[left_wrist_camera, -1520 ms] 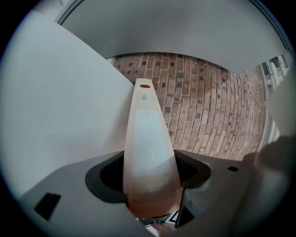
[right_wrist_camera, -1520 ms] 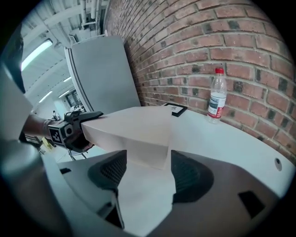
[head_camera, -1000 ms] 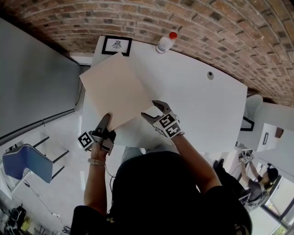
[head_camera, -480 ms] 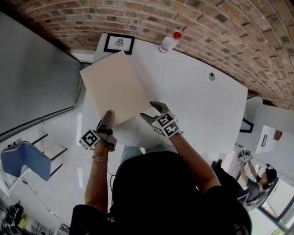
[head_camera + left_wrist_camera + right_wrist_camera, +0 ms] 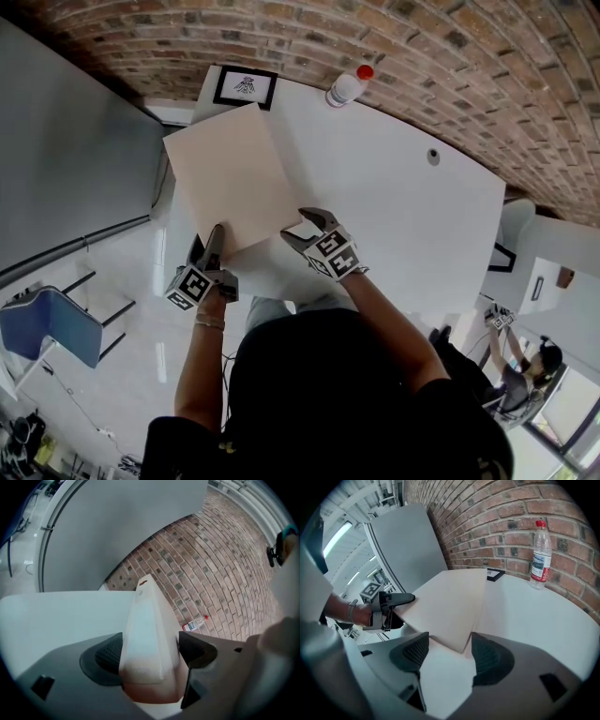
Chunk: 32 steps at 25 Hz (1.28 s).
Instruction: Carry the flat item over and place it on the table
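Note:
A flat beige board [image 5: 234,183] lies on the left part of the white table [image 5: 403,216], its left side hanging past the table edge. My left gripper [image 5: 208,239] is at the board's near-left edge. In the left gripper view the board [image 5: 150,620] runs between the jaws of that gripper [image 5: 150,651], which are opening, with a gap at the right pad. My right gripper [image 5: 302,225] stands open at the near-right corner. In the right gripper view that corner of the board [image 5: 445,606] lies just ahead of the gripper [image 5: 449,653], with neither pad pressing on it.
A clear water bottle [image 5: 345,86] with a red cap stands at the table's far edge by the brick wall. A black-framed card [image 5: 244,87] lies at the far left corner. A grey panel [image 5: 66,159] and a blue chair [image 5: 47,333] are on the left.
The left gripper's jaws have spread wider around the board's edge and the hand has drawn back a little. The right gripper has shifted slightly left toward the board's corner.

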Motion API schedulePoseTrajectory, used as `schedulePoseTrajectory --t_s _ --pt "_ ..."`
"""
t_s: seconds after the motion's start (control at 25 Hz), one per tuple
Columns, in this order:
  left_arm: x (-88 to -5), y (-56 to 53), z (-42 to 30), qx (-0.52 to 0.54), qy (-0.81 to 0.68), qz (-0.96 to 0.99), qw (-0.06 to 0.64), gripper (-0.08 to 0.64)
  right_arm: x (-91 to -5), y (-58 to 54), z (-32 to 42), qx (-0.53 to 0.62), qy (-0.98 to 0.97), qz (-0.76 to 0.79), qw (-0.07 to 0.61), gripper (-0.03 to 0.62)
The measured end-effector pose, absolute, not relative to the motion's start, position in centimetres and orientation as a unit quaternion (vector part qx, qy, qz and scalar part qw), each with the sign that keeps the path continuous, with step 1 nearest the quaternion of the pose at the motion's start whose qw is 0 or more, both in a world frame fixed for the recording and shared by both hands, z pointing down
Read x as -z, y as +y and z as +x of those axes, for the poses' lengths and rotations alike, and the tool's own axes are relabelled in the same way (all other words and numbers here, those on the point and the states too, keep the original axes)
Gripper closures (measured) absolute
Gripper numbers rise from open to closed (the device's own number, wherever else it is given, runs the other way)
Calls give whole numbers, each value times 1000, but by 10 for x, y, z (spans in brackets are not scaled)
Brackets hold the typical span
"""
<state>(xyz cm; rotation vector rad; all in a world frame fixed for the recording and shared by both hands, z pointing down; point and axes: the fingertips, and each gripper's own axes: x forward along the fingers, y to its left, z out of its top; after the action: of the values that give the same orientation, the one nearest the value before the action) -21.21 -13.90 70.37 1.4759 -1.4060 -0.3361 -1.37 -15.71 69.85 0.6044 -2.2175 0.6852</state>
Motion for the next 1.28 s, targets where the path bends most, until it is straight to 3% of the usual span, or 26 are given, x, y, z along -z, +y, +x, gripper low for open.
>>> schedulePoseTrajectory --t_s 0.6,1.04,1.28 --pt "-703 -138 -218 -36 -617 666 418 198 -690 -166 -7 -248 -859 275 354 347" --pt "-607 -145 -215 -74 -628 719 289 206 -616 -176 1 -205 -882 316 282 438" --pt "-542 -135 -202 -51 -621 749 223 323 -564 -164 2 -187 -895 327 238 505"
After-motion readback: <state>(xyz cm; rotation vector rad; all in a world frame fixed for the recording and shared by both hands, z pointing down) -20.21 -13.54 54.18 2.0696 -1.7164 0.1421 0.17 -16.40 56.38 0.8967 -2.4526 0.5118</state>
